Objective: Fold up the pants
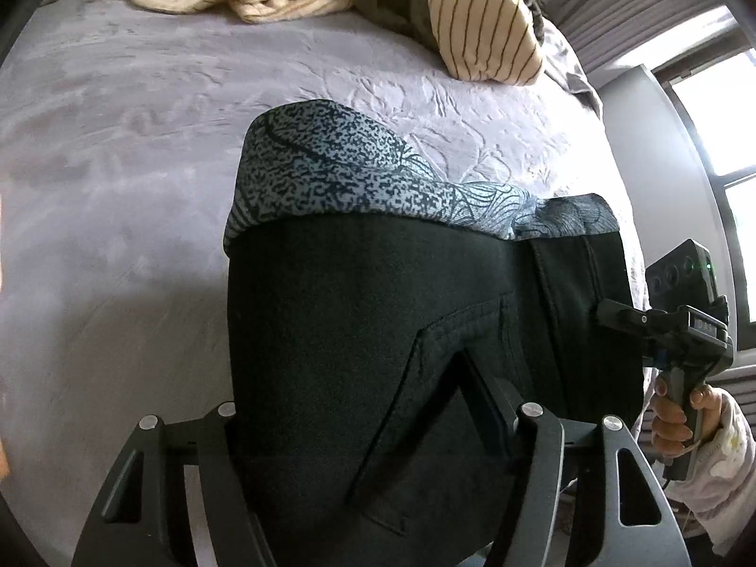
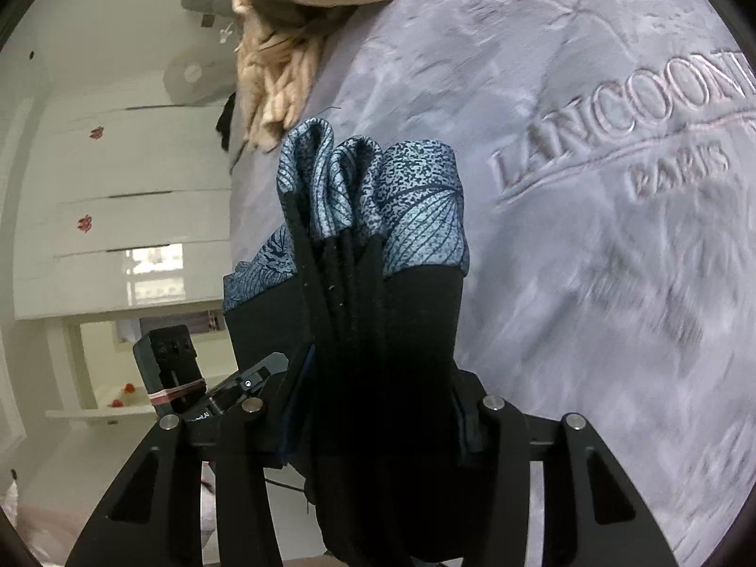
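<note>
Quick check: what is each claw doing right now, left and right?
Left claw: shut on the pants.
Right claw: shut on the pants' bunched edge.

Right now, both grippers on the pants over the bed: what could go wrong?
1. The right gripper bunches several layers of the pants; one may slip out.
2. The patterned cuffs hang uneven, so the fold could skew.
3. The striped clothes lie close on the bedspread and may snag.

You see black pants [image 1: 368,330] with blue speckled leaf-print cuffs [image 2: 416,203], a lilac embossed blanket [image 1: 141,141], and a cream striped pillow [image 1: 486,33].
</note>
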Demonstrator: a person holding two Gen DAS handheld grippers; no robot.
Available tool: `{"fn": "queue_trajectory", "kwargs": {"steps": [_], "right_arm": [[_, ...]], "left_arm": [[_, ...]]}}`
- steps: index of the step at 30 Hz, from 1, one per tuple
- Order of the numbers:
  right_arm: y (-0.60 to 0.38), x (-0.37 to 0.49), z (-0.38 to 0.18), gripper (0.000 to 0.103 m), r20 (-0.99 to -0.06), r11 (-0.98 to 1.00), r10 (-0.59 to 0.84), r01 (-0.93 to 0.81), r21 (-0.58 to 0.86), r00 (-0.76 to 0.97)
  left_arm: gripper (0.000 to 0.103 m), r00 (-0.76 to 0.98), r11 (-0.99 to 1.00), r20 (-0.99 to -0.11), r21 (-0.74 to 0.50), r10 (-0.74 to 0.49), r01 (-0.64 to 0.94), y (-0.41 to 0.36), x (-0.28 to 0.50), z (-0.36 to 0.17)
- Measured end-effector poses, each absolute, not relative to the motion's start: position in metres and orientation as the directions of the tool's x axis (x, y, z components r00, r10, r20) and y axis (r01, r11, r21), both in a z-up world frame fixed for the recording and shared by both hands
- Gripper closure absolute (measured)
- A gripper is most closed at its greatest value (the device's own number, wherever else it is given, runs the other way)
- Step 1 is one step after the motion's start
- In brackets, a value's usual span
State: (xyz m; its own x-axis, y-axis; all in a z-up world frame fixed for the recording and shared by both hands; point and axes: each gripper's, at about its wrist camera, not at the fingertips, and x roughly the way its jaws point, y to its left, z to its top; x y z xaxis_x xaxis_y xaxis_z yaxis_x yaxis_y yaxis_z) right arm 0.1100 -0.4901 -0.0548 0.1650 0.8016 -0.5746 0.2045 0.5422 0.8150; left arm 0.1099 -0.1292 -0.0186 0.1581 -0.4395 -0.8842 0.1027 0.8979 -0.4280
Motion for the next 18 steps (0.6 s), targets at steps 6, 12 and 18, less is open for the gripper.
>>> {"fn": "queue_trajectory", "kwargs": {"steps": [6,12,18], "right_arm": [[-0.451,0.081,-0.042,0.052,-0.561,0.526,0.809,0.211,0.824,0.177],[-0.397,0.044,-0.055,0.052,-0.543,0.488,0.815,0.266,0.831,0.201],[-0.35,0.026,-0.06,0.052,-0.53,0.468,0.82,0.278,0.839,0.218]], "left_arm": [[0.035,0.151,0.903,-0.89,-0.422,-0.43,0.083,-0.099,0.078,-0.007],[0.035,0.121,0.913,-0.905,-0.398,-0.407,0.092,-0.057,0.063,-0.012],[0.035,0.131,0.927,-0.919,-0.361,-0.372,0.104,-0.011,0.051,-0.007]]}}
